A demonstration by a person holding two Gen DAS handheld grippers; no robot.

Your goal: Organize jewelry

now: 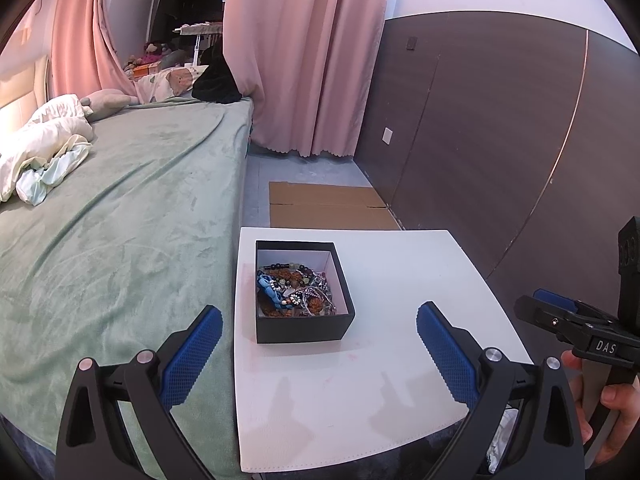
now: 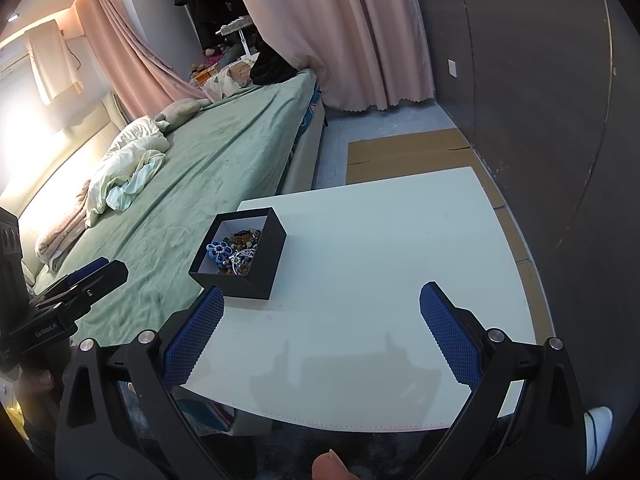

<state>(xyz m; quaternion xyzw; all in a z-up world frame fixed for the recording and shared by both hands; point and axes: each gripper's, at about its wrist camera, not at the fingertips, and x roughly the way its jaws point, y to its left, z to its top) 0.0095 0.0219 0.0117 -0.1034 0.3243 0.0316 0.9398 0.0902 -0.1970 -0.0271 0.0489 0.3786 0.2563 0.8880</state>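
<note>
At the left of the left wrist view a bed (image 1: 120, 208) with a green cover fills the frame, crumpled white bedding (image 1: 44, 148) lying at its upper left edge. Pink curtains (image 1: 304, 52) hang at top centre. Right of the bed, in the lower middle, stands a white tabletop (image 1: 420, 280). On its left part sits an open black box (image 1: 304, 328), white inside, holding a tangle of jewelry (image 1: 294, 290): beads, a blue piece and brownish pieces. The left gripper (image 1: 320, 316) hovers low in the frame with its blue-padded fingers spread wide, holding nothing, the box lying between and just beyond them. Flat cardboard (image 1: 328, 204) lies on the floor behind the tabletop; a dark wall panel (image 1: 500, 140) fills the right.

In the right wrist view the box (image 2: 260, 264) appears left of centre, and the right gripper (image 2: 322, 296) is likewise spread wide and empty over bare tabletop (image 2: 400, 248), its left finger (image 2: 196, 332) near the box's front corner.
</note>
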